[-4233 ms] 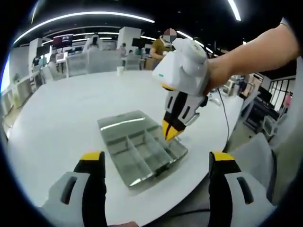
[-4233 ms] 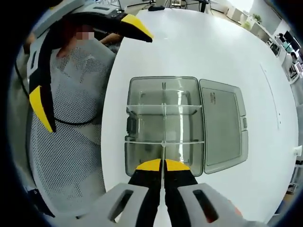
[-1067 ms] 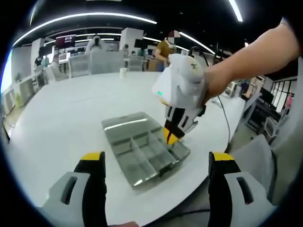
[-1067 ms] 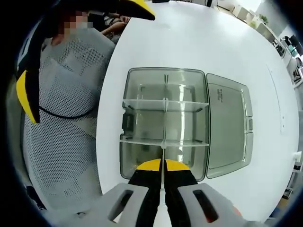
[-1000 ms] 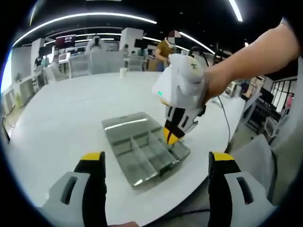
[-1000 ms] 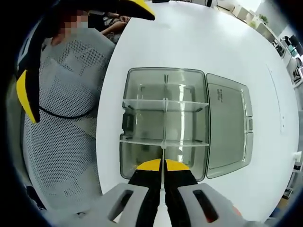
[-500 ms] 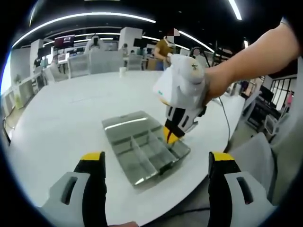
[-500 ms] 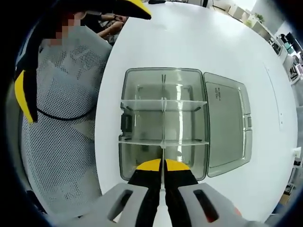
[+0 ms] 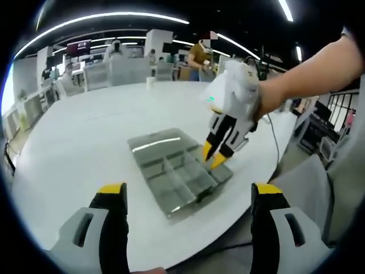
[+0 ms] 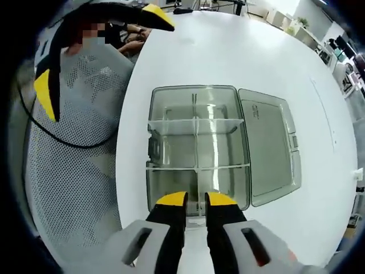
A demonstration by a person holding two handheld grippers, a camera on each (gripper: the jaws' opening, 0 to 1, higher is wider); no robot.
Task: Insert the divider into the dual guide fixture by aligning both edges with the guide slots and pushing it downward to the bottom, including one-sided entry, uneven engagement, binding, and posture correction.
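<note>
White table point(image 10: 239, 63), clear fixture point(image 10: 197, 151), seemingly seated divider point(image 10: 195, 167); right claw point(image 10: 195, 201) released, left claw point(image 9: 188, 197) wide apart.

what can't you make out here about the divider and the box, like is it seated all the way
- Near end of the long divider: in the right gripper view, the right claw covers it, so seating depth is unclear.
- Guide slots in the clear box: left gripper view, too small and glary.
- Marking on the open lid: right gripper view, too small to read.
- Right claw contact with the box: left gripper view, cannot tell.
</note>
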